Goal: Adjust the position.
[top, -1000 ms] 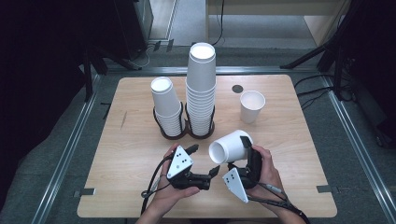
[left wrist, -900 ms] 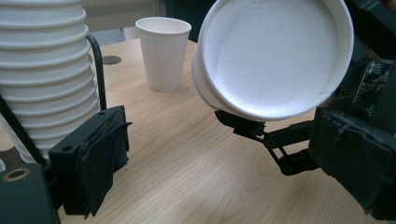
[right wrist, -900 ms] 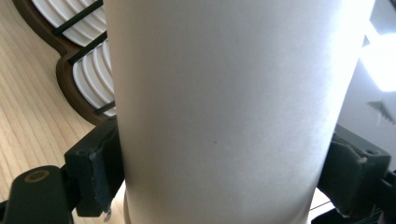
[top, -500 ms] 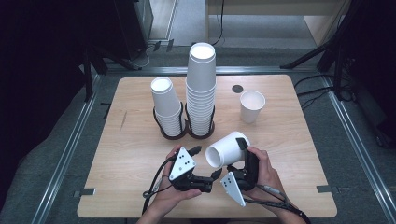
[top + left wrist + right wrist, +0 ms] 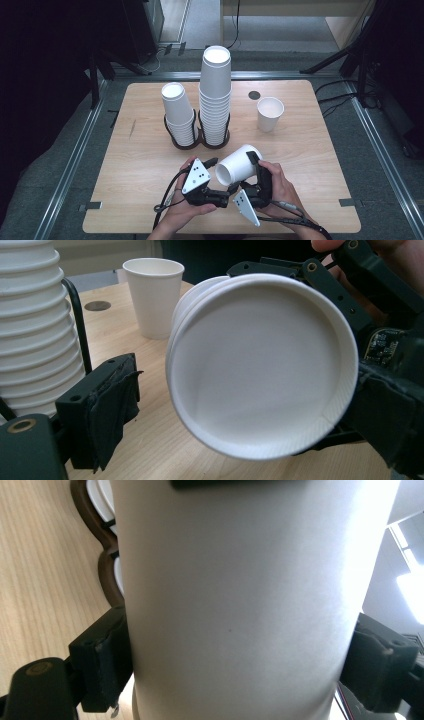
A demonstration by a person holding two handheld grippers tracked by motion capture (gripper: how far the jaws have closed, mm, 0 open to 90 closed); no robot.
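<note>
The white paper cup (image 5: 239, 167) lies on its side, clamped between your right gripper (image 5: 258, 176)'s jaws, mouth facing your left gripper (image 5: 218, 169), whose jaws have been closing but grip nothing. Two nested rims show; pinch only the inner one.

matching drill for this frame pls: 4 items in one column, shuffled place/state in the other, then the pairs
Items:
1. held cup
2. lone cup
3. tall stack
4. left gripper

Places or states:
A. upright, apart from the others, right of the holder
B. in the right ring of the holder
C. on its side, clamped by the right gripper, mouth toward the other gripper
D. open, next to the rim of the held cup

Pairs: 1-C, 2-A, 3-B, 4-D
</note>
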